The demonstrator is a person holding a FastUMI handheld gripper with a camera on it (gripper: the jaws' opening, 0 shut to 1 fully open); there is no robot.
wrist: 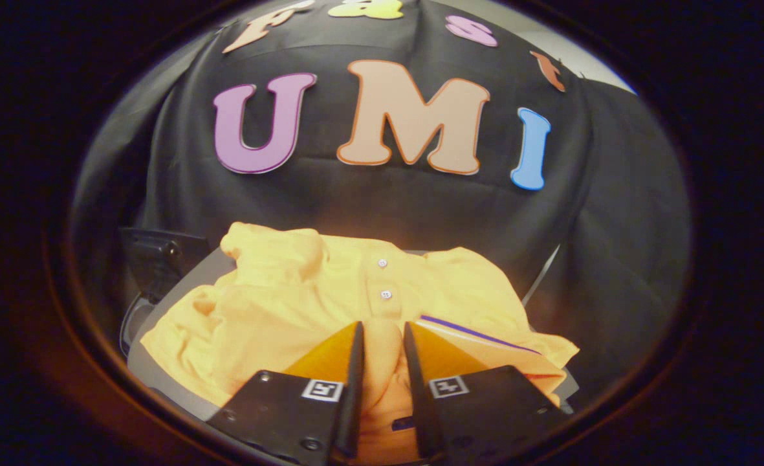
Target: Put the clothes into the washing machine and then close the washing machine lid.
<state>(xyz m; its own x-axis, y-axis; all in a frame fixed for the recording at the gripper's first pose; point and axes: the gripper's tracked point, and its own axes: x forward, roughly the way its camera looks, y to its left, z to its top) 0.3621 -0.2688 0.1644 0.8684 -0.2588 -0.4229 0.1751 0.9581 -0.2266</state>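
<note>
Obs 1: Fingers (356,349) nearest the lens, set down on the yellow shirt (304,304). Gap narrow. A ridge of the cloth runs up between them, just below the button placket (385,285).

Obs 2: Gripped, or only resting on it?

Obs 1: Gripper (382,330) looks pinched on that fold; cloth fills the gap and both inner faces appear to press it. Judged closed on the shirt, not wide.

Obs 2: Where does the shirt lie?

Obs 1: Spread, rumpled, over a grey flat surface (162,382). Collar end beyond the fingers, a purple-edged hem (472,333) just to the right of them. Dark hardware (162,255) off the far left corner. Cannot tell if the grey surface is the washing machine's lid.

Obs 2: Risks?

Obs 1: Thin pinch, one fold only. On lifting, the fabric may slide out, or the shirt may unfurl and trail, catching an edge. A dangling sleeve could foul the lid when it shuts.
</note>
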